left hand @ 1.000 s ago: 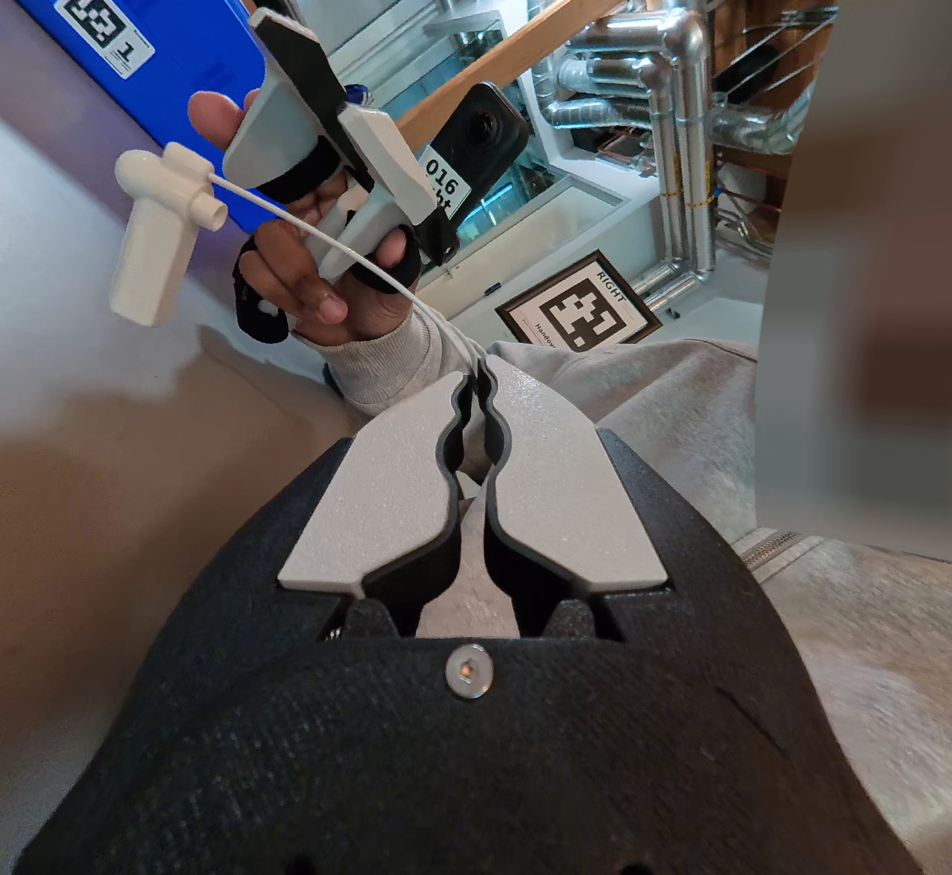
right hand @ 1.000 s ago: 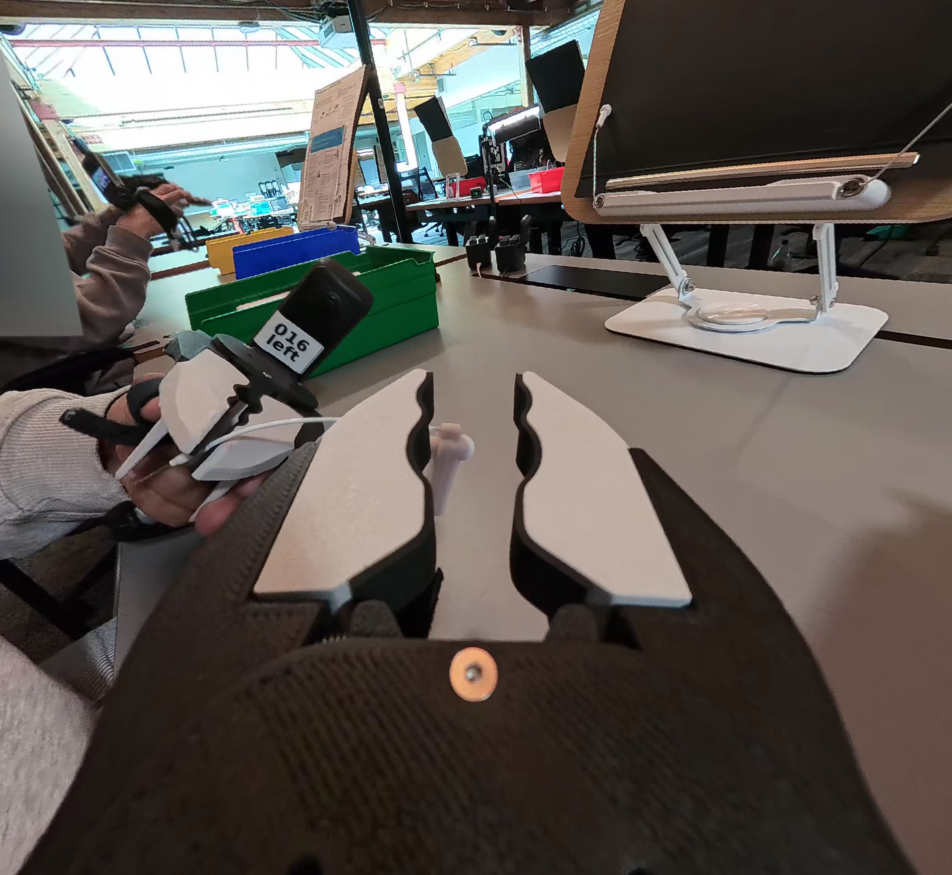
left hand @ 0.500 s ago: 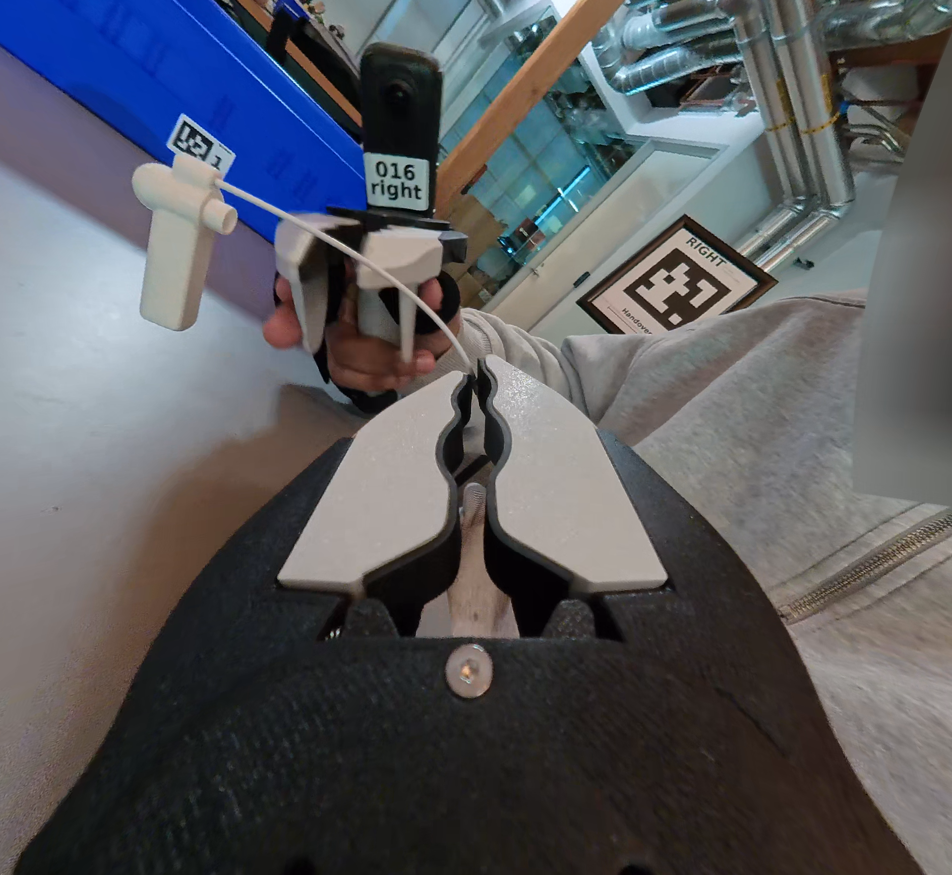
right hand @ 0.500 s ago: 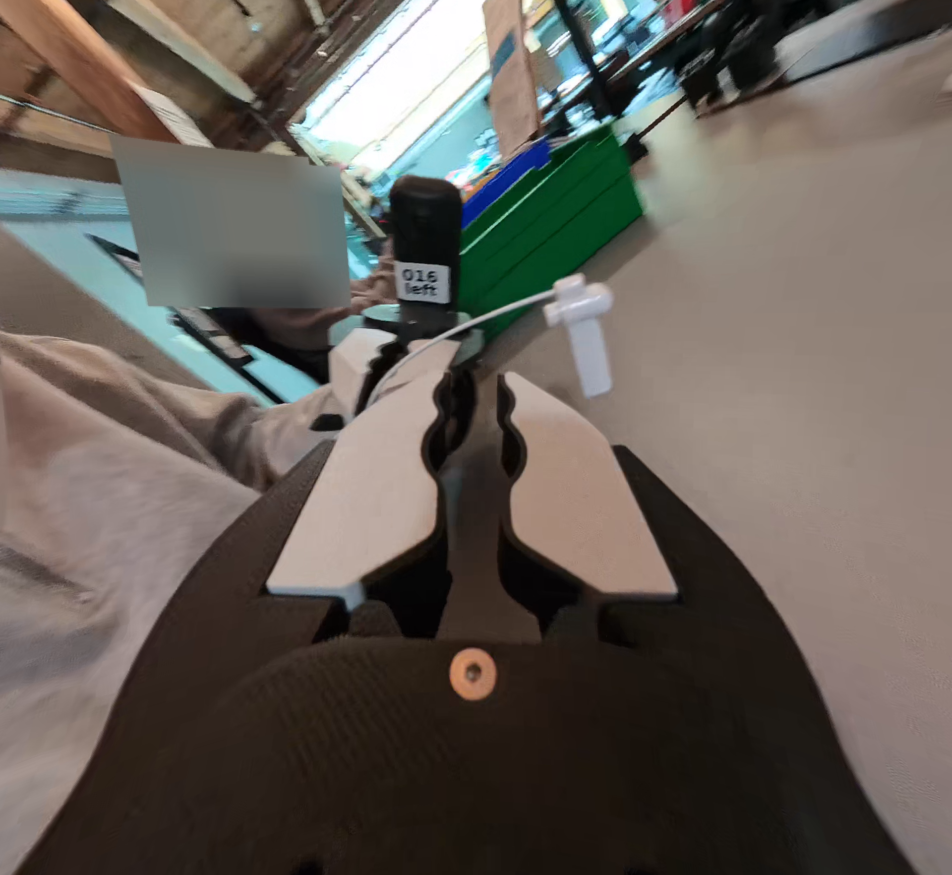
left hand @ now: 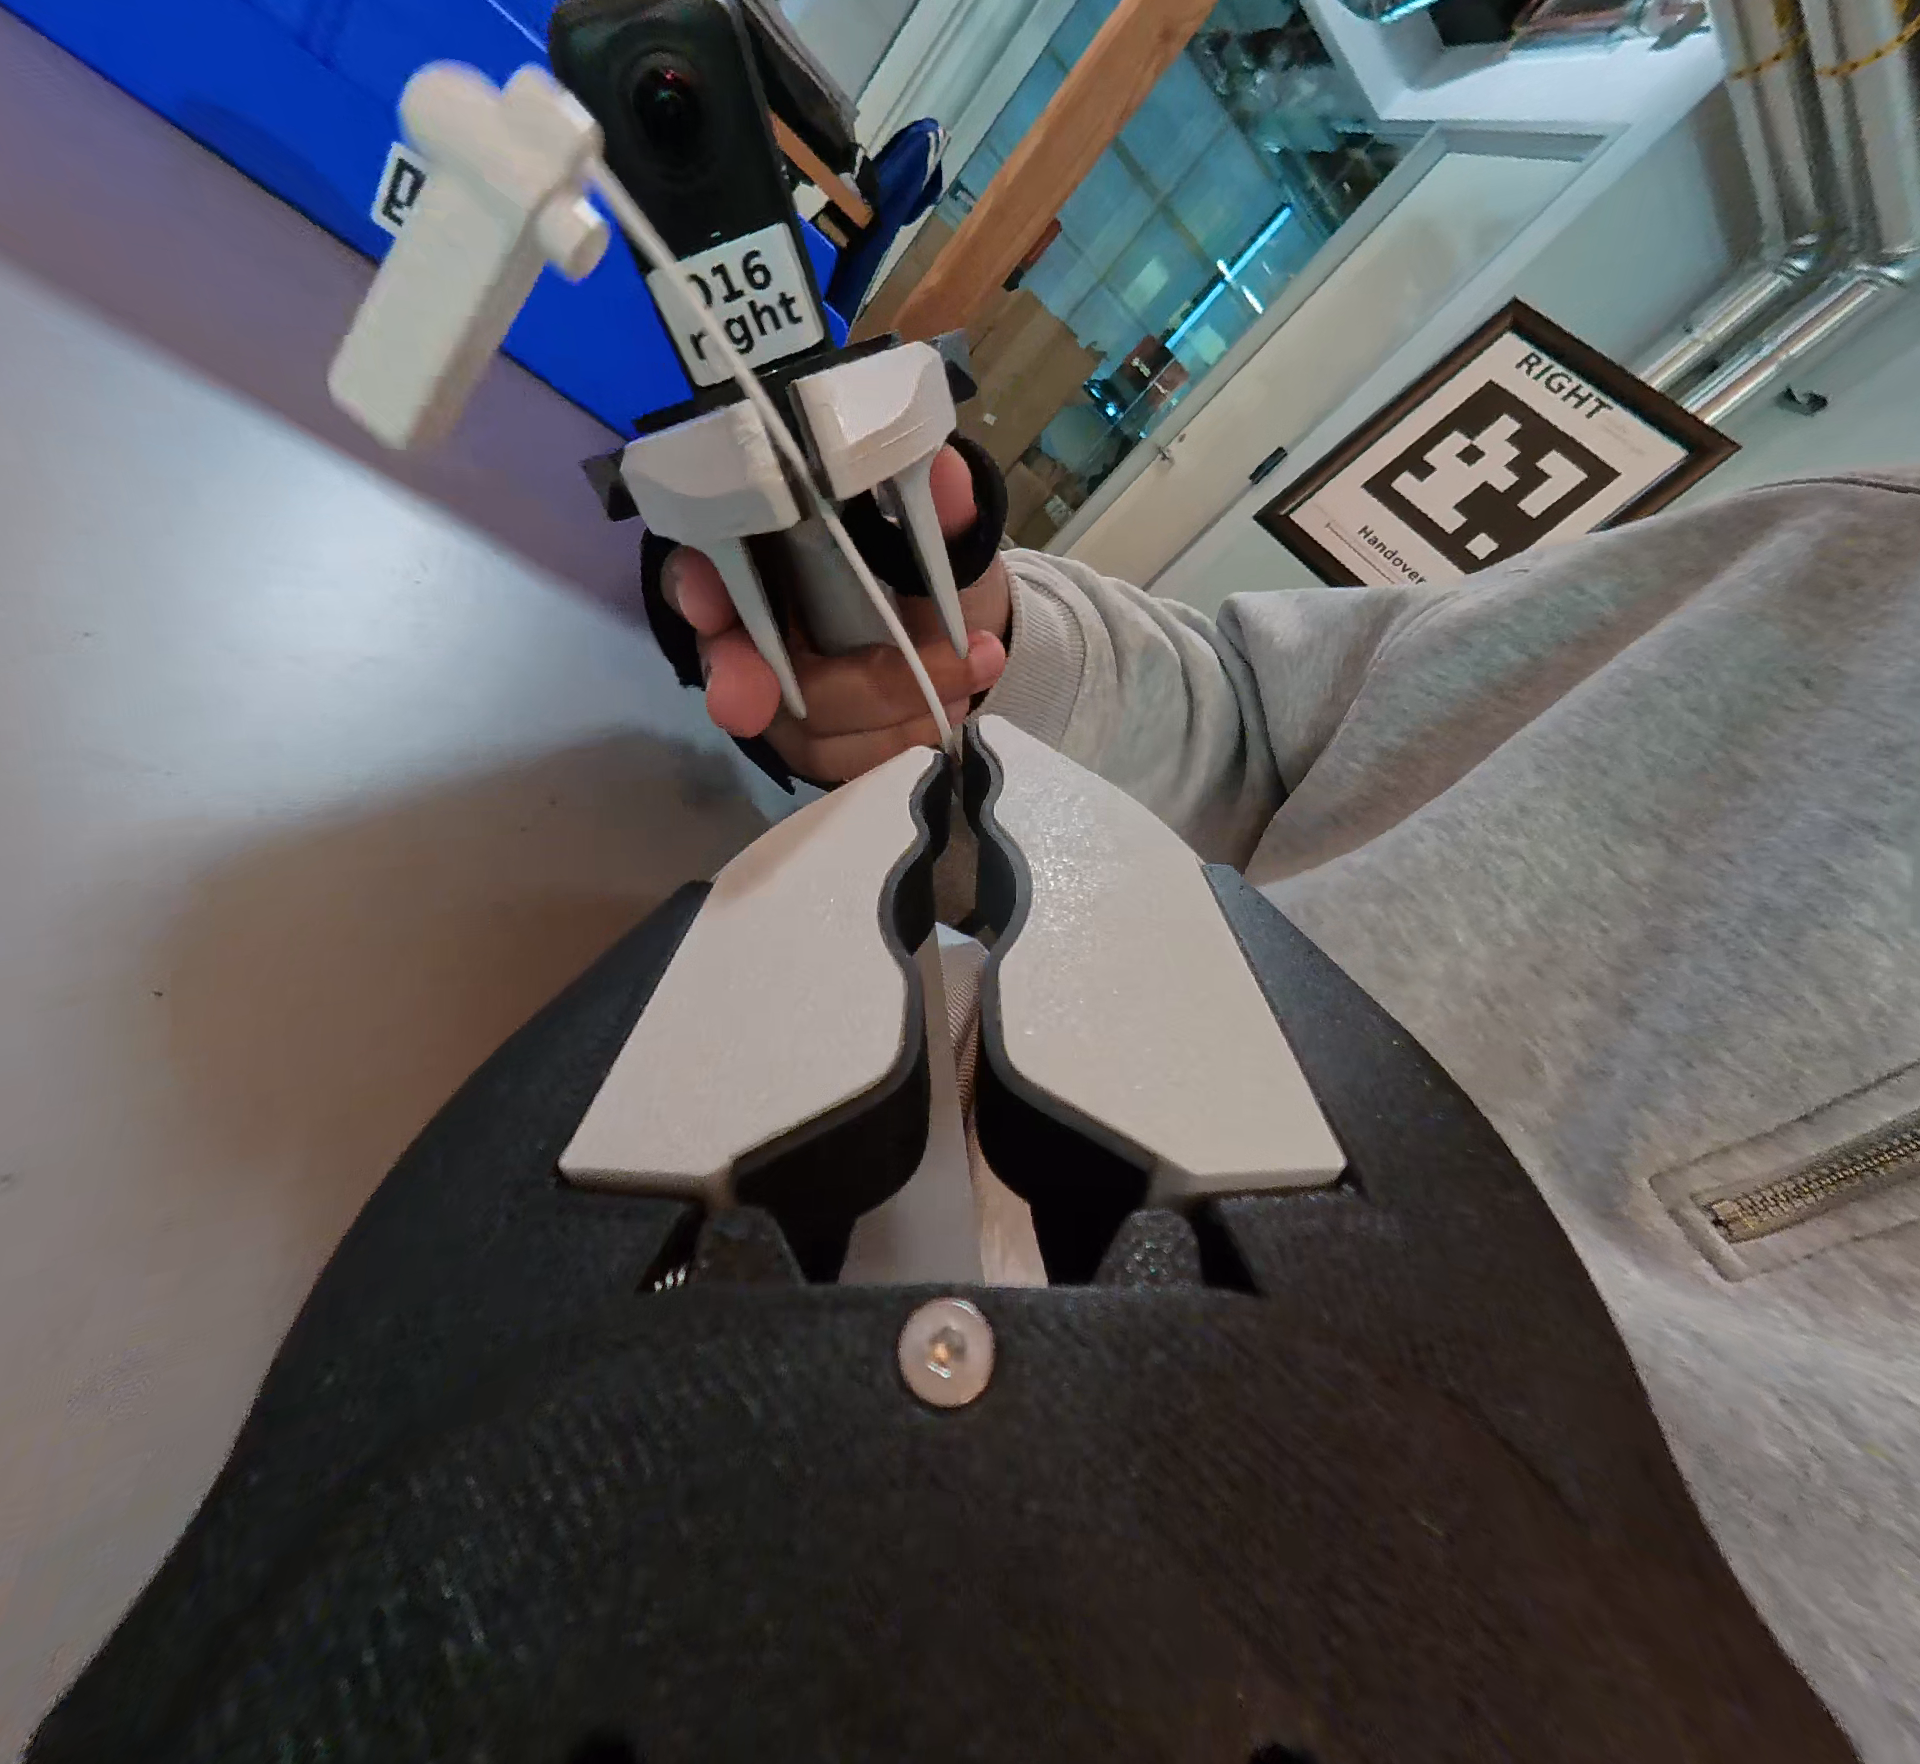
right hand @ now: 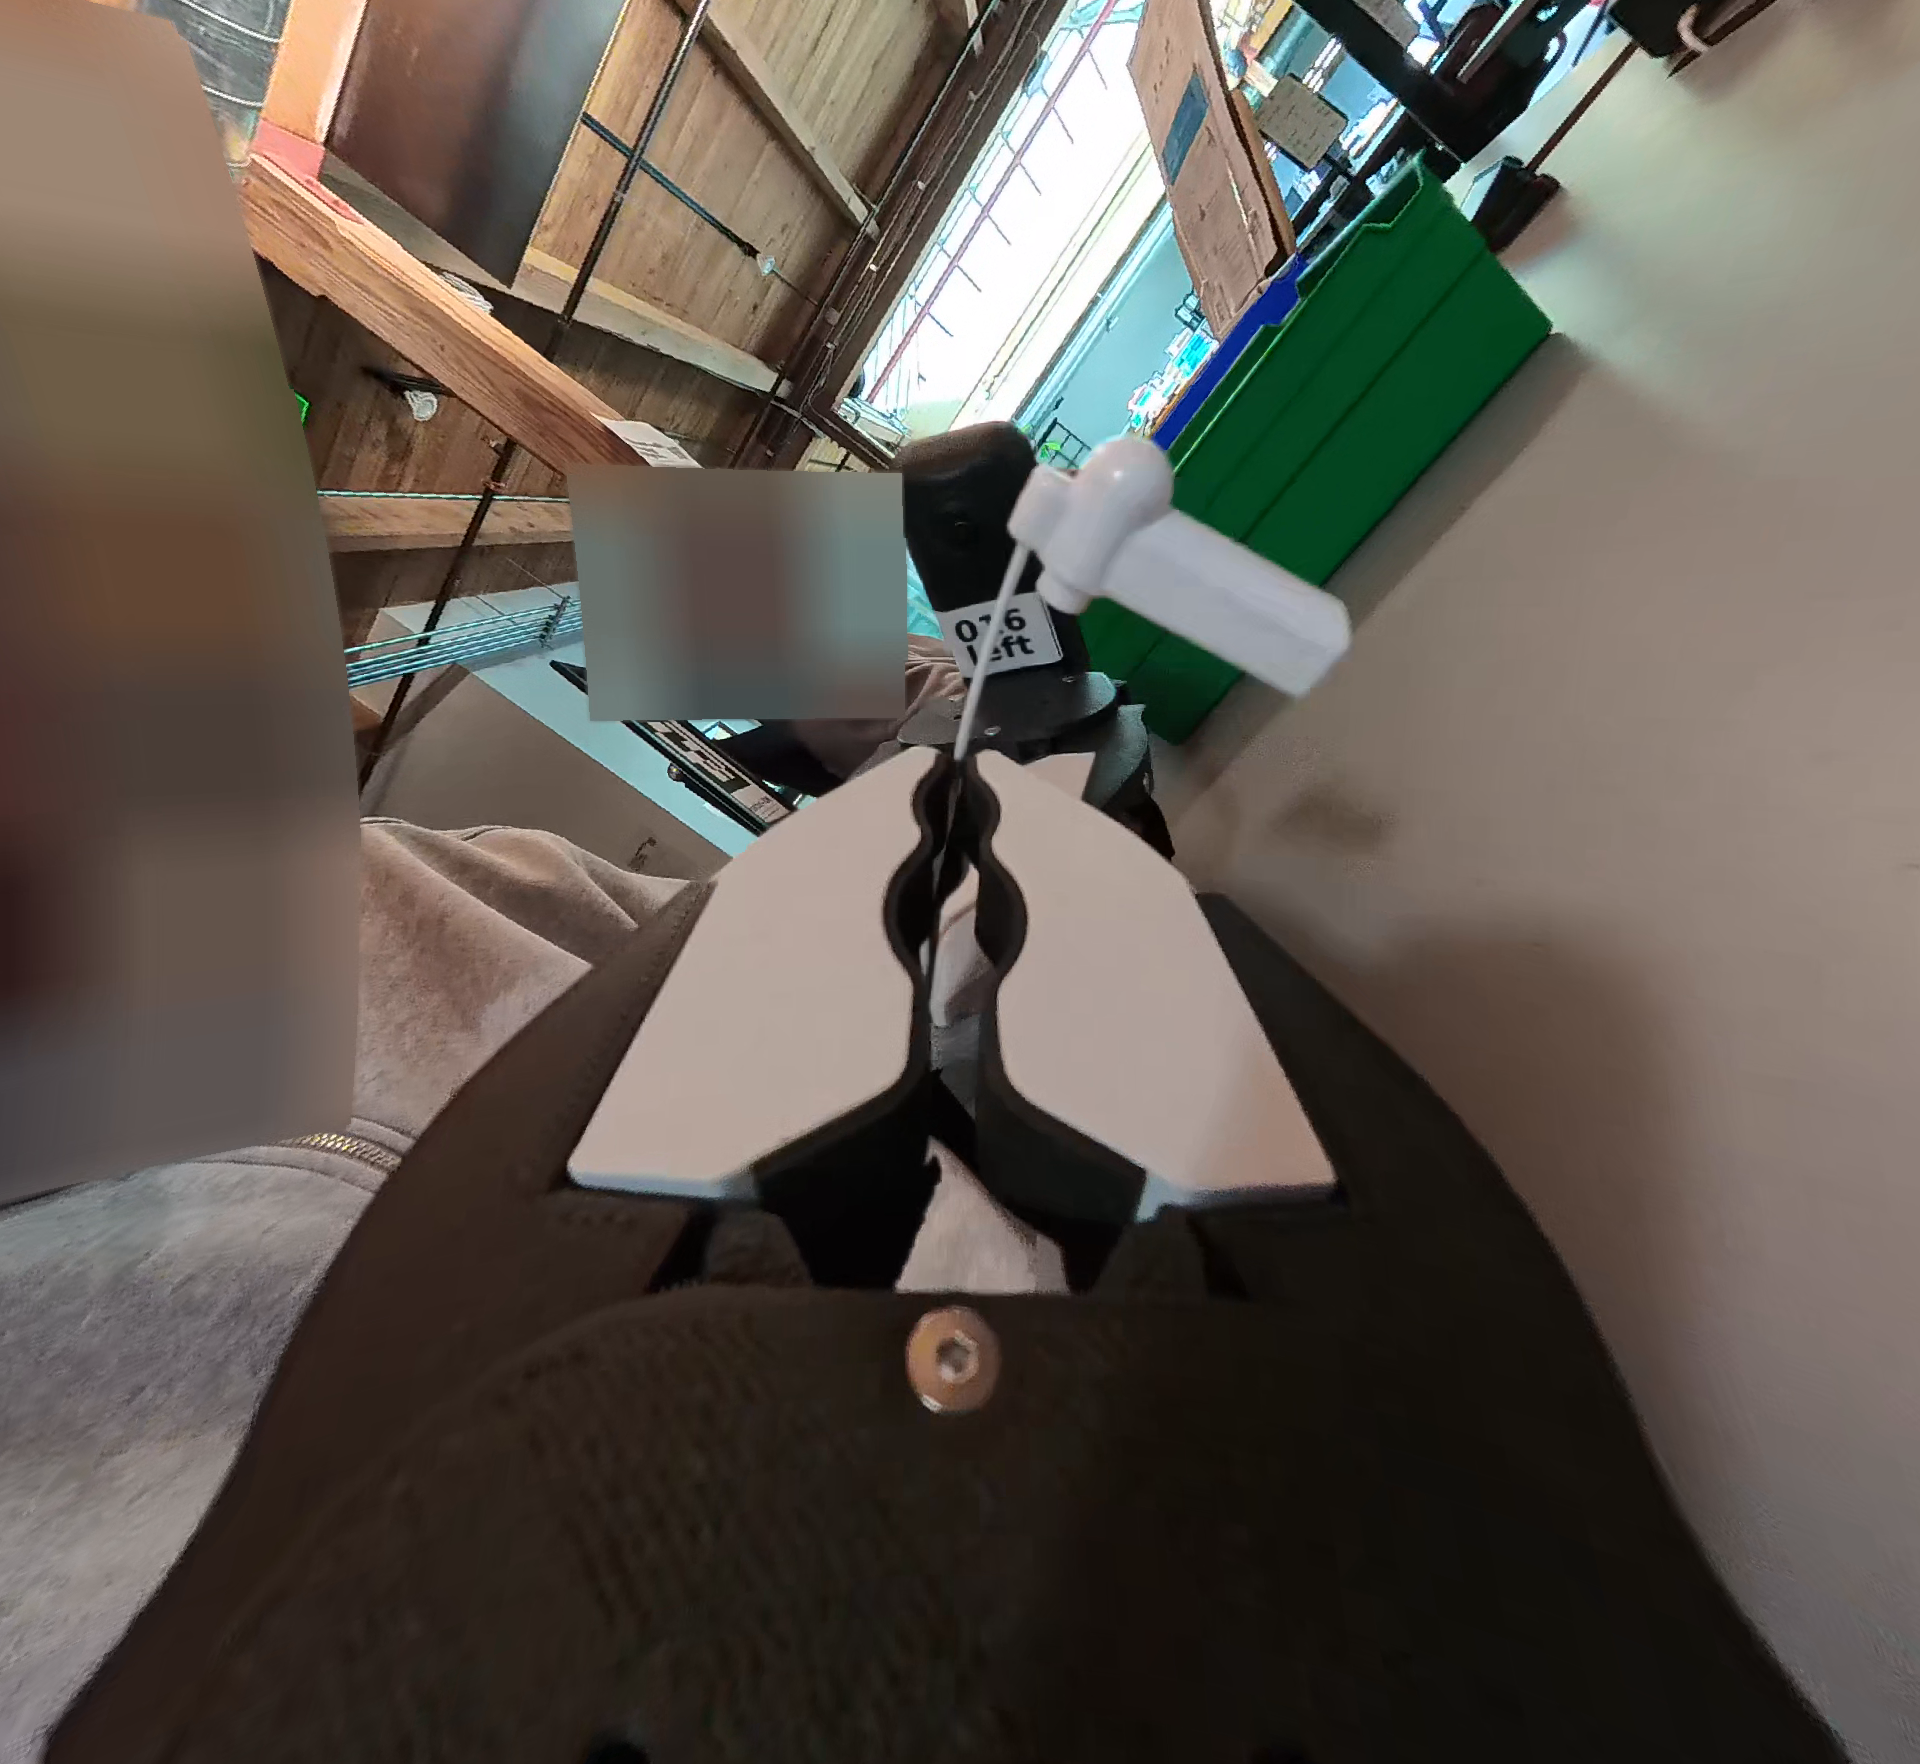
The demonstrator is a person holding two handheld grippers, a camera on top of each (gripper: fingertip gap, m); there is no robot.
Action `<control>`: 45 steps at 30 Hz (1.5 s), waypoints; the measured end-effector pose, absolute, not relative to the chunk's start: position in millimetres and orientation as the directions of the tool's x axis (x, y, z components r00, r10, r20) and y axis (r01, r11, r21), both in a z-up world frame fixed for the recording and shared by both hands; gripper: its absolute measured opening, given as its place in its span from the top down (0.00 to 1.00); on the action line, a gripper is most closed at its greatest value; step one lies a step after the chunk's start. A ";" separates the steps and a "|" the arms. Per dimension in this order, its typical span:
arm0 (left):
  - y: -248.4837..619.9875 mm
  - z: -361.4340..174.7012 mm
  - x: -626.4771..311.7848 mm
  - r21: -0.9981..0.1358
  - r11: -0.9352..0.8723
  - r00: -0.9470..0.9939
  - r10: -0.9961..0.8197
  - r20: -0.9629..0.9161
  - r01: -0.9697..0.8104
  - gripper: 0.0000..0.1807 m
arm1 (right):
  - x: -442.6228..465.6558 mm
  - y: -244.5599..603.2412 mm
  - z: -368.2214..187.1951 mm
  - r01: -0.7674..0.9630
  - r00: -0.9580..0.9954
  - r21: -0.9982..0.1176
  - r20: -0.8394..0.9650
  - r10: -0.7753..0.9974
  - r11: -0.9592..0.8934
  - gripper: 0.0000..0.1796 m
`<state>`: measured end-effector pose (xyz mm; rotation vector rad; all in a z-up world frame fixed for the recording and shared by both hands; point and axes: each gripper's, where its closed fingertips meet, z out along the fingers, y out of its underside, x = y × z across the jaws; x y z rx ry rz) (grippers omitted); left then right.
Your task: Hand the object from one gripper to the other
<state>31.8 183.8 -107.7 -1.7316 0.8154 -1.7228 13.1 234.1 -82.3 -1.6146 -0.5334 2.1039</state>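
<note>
The left gripper (left hand: 954, 758) is clenched on the thin white cord (left hand: 831, 530) of a small white plastic tag (left hand: 457, 239). The right gripper (right hand: 958, 769) is also closed on that cord, further along toward the tag. So both tools pinch the same cord at this moment, facing each other above the grey table (left hand: 208, 675). In the left wrist view the cord runs up from the left tips, passes between the right gripper's fingers (left hand: 758, 613), then on to the tag body, which hangs free in the air in front of the blue bin (left hand: 208, 0). In the right wrist view the tag (right hand: 1174, 561) sticks out just past the right tips, tilted, with the green bin (right hand: 1382, 426) behind it.

Handling, as a judgement: the tag looks light and rigid, hard plastic, not fragile. The cord looks thin, smooth and springy, so it could slip sideways out of the wavy pads if the grip loosens. The best hold seems to be the cord close to the tag body, or the body itself. The handover looks mid-way; the left release is not yet done.
</note>
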 end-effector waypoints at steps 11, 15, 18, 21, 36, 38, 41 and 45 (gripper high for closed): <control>196.0 -116.0 29.4 -0.736 -0.676 0.061 -0.735 0.675 -0.007 0.85 | 15.5 235.9 -81.7 -0.108 -0.136 -0.659 -0.732 0.668 -0.744 0.99; 207.2 -113.2 23.1 -0.743 -0.668 0.103 -0.736 0.669 0.051 0.76 | 12.6 231.1 -90.7 -0.030 -0.071 -0.738 -0.671 0.738 -0.674 0.99; 215.0 -107.3 15.6 -0.741 -0.664 0.108 -0.733 0.672 0.105 0.79 | 7.8 223.8 -97.1 0.030 -0.062 -0.764 -0.645 0.762 -0.644 0.99; 217.4 -100.5 9.8 -0.741 -0.656 0.088 -0.737 0.670 0.143 0.89 | 3.1 217.7 -103.9 0.080 -0.054 -0.774 -0.633 0.772 -0.629 0.99; 223.1 -110.7 10.2 -0.769 -0.630 0.201 -0.744 0.637 0.108 0.98 | -10.7 202.3 -132.2 0.255 0.022 -0.789 -0.573 0.819 -0.559 0.99; 222.9 -111.3 10.3 -0.773 -0.626 0.206 -0.747 0.632 0.101 0.99 | -11.0 202.3 -132.6 0.254 0.024 -0.790 -0.572 0.820 -0.558 0.99; 222.3 -109.4 10.2 -0.784 -0.613 0.207 -0.758 0.618 0.096 0.99 | -10.5 202.4 -130.6 0.240 0.012 -0.797 -0.568 0.823 -0.554 0.99; 220.4 -101.9 9.4 -0.803 -0.584 0.186 -0.782 0.595 0.116 0.99 | -9.2 206.4 -129.2 0.210 0.015 -0.815 -0.550 0.835 -0.540 0.89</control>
